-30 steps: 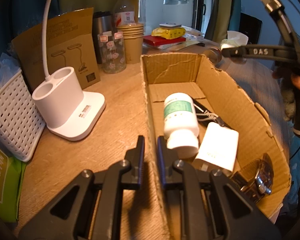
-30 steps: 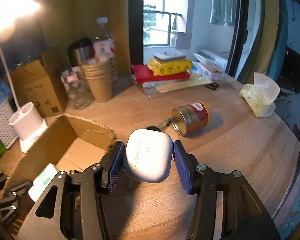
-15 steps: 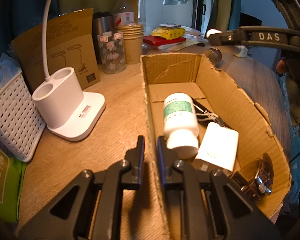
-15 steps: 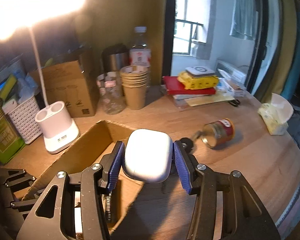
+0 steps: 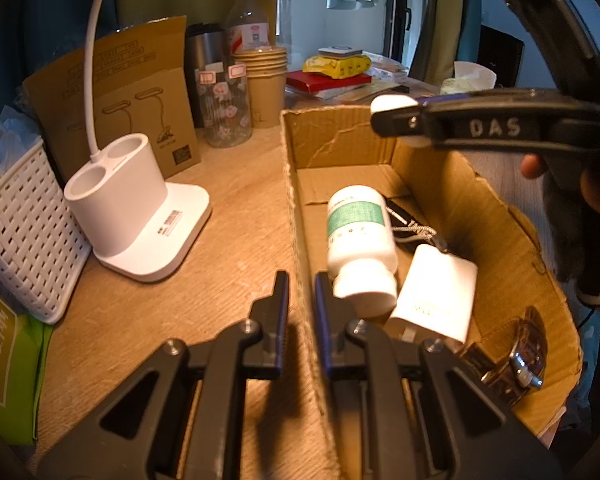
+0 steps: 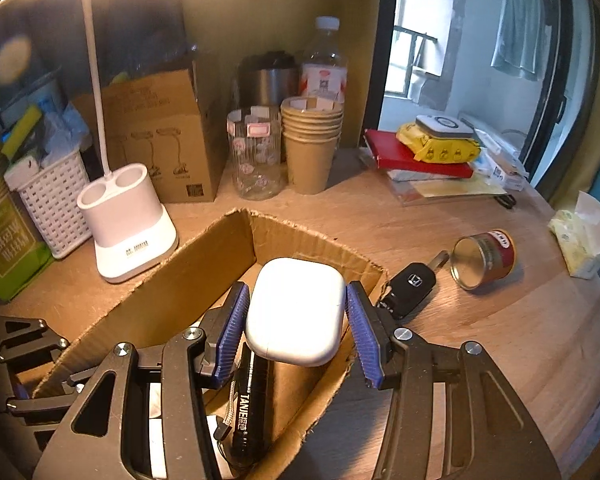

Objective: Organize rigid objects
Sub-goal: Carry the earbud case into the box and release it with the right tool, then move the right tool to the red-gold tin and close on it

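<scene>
Right hand-held gripper (image 6: 296, 316) clamps a white earbud case (image 6: 296, 312) above the far end of the cardboard box (image 6: 204, 252). Left hand-held gripper (image 5: 301, 300) pinches the box's near left wall. Car key (image 6: 410, 288) and tin can (image 6: 484, 258) lie on the counter (image 6: 440, 208), right of the box.

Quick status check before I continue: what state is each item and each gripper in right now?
Right gripper: shut on earbud case, above the cardboard box.
Left gripper: nearly shut, astride the box wall.
Pill bottle: lying capped in the box.
Tin can: on its side on the table.
Car key: outside the box.
</scene>
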### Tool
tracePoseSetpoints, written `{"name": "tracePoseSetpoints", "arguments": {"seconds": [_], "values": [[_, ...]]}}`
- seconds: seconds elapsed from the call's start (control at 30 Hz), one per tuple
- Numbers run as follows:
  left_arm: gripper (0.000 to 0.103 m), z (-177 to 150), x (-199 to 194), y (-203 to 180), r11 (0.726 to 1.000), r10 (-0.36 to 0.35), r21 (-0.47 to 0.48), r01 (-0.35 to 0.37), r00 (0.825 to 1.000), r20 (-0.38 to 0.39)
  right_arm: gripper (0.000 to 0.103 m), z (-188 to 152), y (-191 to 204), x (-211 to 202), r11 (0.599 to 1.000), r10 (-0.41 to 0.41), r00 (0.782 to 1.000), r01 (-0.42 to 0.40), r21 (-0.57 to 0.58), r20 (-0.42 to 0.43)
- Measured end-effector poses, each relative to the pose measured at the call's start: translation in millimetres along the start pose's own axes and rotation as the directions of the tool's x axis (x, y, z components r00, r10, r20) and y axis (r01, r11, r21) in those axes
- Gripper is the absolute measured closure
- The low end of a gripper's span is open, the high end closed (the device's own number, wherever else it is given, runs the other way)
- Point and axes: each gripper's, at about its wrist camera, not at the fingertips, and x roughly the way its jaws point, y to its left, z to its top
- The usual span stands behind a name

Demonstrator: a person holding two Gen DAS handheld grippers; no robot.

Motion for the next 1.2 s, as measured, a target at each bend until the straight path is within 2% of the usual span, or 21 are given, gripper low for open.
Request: {"name": "tracePoseSetpoints", "arguments": {"seconds": [0.33, 0.57, 0.67, 0.73, 1.2], "values": [[0.088, 0, 0, 0, 1.000, 0.000, 0.000, 0.000, 1.000, 0.000, 0.050, -7, 1, 22, 1.000, 0.000, 0.997, -0.001, -0.014, -0.082], [0.088, 0, 0, 0, 1.000, 0.000, 0.001, 0.000, 1.000, 0.000, 0.050, -6, -1, 22, 1.000, 0.007, 0.996, -0.007, 0.000, -0.091], [0.088, 0, 0, 0, 1.000, 0.000, 0.001, 0.000, 1.000, 0.000, 0.049, -5, -1, 20, 1.000, 0.006, 0.996, -0.006, 0.003, -0.088], [0.088, 0, 0, 0, 1.000, 0.000, 0.001, 0.000, 1.000, 0.001, 0.043, -5, -2, 19, 1.000, 0.003, 0.997, -0.003, 0.006, -0.083], [0.088, -1, 1, -1, 1.000, 0.001, 0.001, -0.001, 1.000, 0.000, 0.043, -1, -22, -7, 0.997, -0.015, 1.000, 0.016, 0.070, -0.019]]}}
